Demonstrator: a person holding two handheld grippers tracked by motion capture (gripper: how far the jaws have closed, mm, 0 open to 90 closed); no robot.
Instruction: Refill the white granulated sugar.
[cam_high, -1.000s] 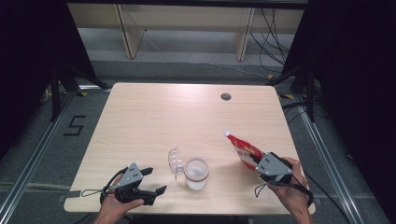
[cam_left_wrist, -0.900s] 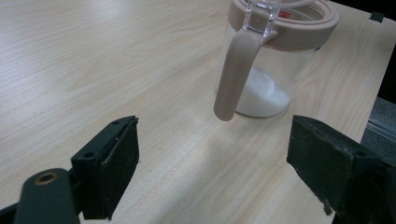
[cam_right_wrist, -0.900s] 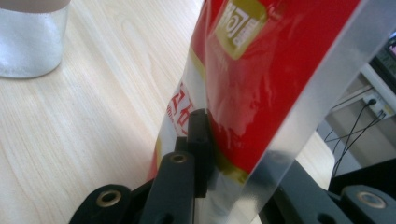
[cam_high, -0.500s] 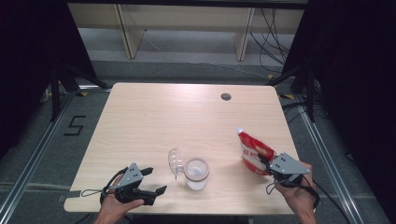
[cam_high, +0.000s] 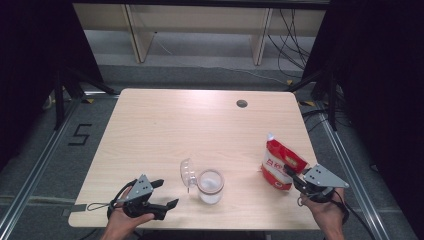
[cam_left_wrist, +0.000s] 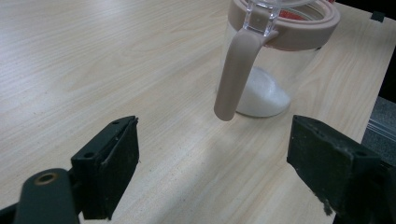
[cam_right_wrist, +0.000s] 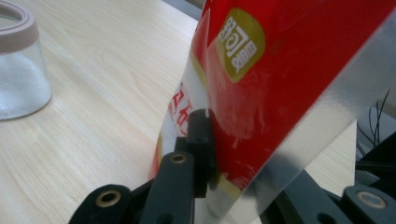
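Red-and-white pouch (cam_high: 281, 164) stands upright at the table's (cam_high: 200, 130) right edge, clamped by the right gripper (cam_high: 296, 179); the glass jar (cam_high: 210, 186) lies leftward, nearer the idle, wide-open left gripper (cam_high: 165, 194).

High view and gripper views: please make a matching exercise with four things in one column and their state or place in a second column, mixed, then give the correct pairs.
1. red bag
2. glass jar
3. left gripper
4. round hole

a. open, nothing between its jaws
b. lid flipped open, white powder at the bottom
c. far part of the table
d. clamped in the right gripper

Pairs: 1-d, 2-b, 3-a, 4-c
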